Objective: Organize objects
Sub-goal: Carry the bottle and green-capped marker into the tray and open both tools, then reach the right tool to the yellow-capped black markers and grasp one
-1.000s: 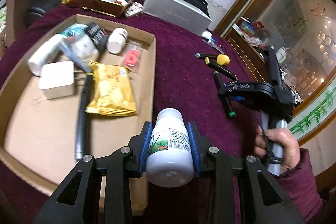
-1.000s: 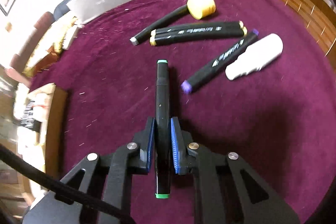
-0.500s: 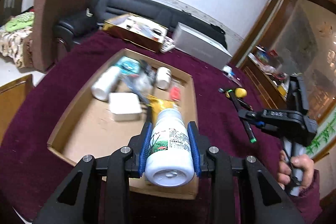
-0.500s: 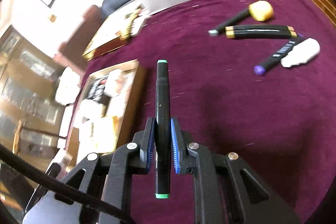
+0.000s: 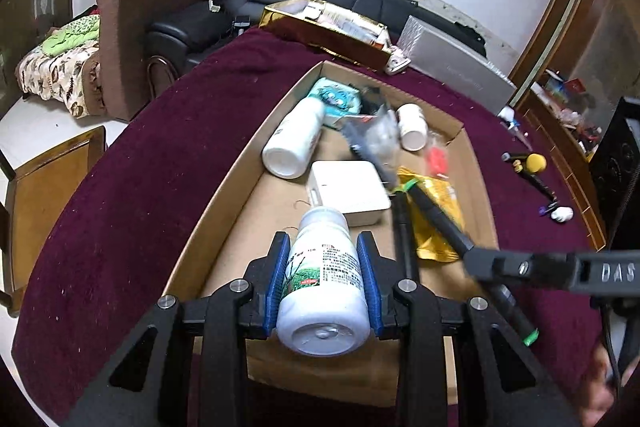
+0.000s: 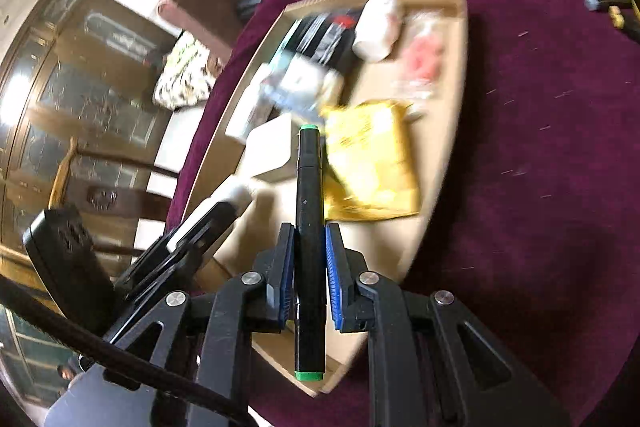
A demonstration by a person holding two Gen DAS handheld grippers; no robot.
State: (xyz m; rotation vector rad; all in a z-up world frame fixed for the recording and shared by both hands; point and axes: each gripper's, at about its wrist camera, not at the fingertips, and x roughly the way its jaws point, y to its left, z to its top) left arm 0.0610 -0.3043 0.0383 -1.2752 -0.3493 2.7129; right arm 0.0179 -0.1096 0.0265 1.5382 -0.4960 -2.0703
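My left gripper (image 5: 323, 267) is shut on a white bottle (image 5: 324, 287) with a green label, held over the near end of the cardboard tray (image 5: 224, 187). My right gripper (image 6: 308, 267) is shut on a black marker (image 6: 308, 227) with green ends, held above the tray (image 6: 452, 107) near a yellow packet (image 6: 368, 163). The right gripper and marker (image 5: 440, 223) also show in the left wrist view. The tray holds a white box (image 5: 348, 191), two white bottles (image 5: 296, 139), a yellow packet (image 5: 436, 211) and small packets.
The table has a dark red cloth (image 5: 160, 147). More markers and a yellow-headed tool (image 5: 532, 167) lie on it right of the tray. A gold box (image 5: 328, 27) and a silver box (image 5: 456, 71) stand at the far edge. A wooden chair (image 5: 44, 187) stands left.
Both grippers have moved from the table's right side to above the tray, carrying the bottle and the marker. The right gripper now reaches in over the yellow packet.
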